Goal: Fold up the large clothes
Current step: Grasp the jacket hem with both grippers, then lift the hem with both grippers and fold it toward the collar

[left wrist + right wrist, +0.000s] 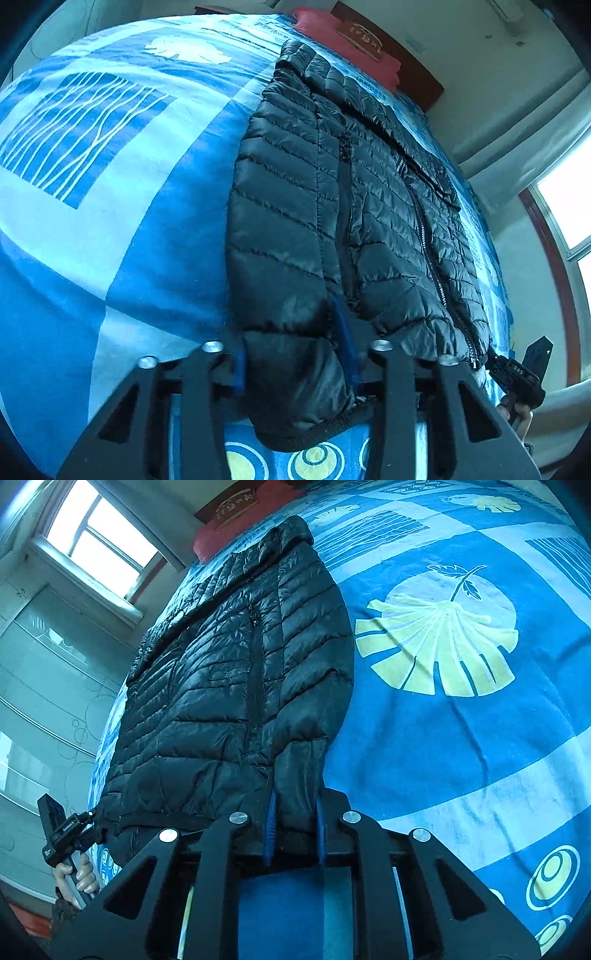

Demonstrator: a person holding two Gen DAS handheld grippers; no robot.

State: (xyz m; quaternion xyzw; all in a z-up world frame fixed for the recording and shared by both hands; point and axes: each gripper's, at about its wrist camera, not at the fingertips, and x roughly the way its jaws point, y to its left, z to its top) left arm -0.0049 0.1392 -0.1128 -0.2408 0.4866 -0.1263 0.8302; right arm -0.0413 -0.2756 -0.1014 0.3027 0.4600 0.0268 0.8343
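Observation:
A black quilted puffer jacket (pixel 332 206) lies front up on the blue patterned bedspread (pixel 110 184), collar far, hem near. My left gripper (pixel 295 354) is shut on the jacket's sleeve cuff at its left side, near the hem. In the right wrist view the jacket (pixel 221 672) lies the same way, and my right gripper (pixel 294 827) is shut on the other sleeve cuff at its right side. Each gripper shows in the other's view: the right gripper (pixel 517 373) and the left gripper (pixel 66 834), at the jacket's hem corners.
A red pillow (pixel 347 40) and a dark wooden headboard (pixel 406 55) are at the far end of the bed. A window (pixel 99 539) and a glass-front cabinet (pixel 44 686) stand along the wall. The bedspread (pixel 461 701) extends wide beside the jacket.

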